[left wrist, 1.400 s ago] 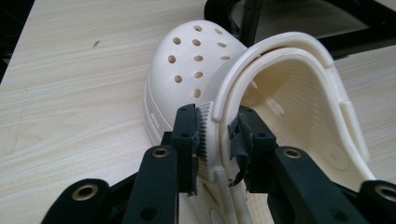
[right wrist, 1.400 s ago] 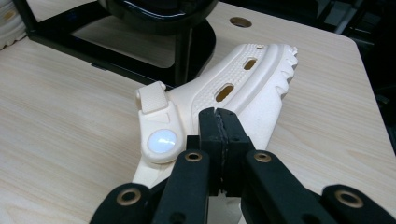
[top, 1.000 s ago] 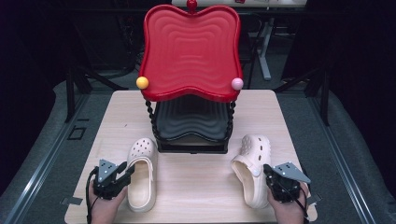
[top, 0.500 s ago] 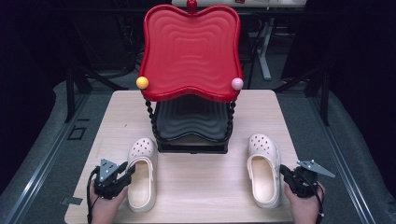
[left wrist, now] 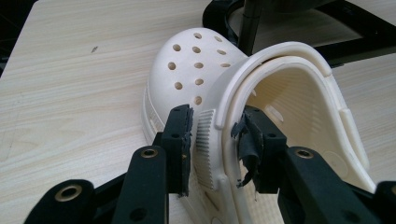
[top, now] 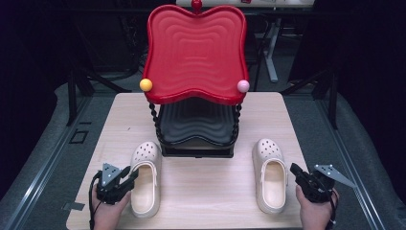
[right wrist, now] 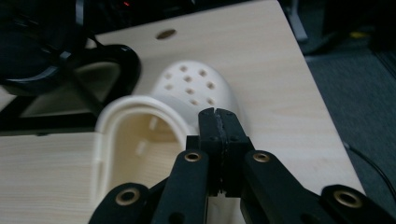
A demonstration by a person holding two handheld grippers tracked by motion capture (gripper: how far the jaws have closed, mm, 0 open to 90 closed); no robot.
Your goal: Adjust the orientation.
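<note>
No text, label, brand, number or sign can be read on anything here, on the clogs, the rack or the desk.

Cream clogs, red and black trays
Two cream clogs [top: 145,179] [top: 269,175] dotted with holes; rippled red tray [top: 196,50] over a black tray [top: 196,125]; pale wood-grain bench [top: 201,191].

From above the near edge we look forward and down on the whole worktop [top: 201,191]. Riding the left tongs [left wrist: 217,140], we sit very close against the left shoe [left wrist: 196,70]. Riding the right tongs [right wrist: 218,135], we face far across the right shoe [right wrist: 191,86]. Both shoes appear from above too.
</note>
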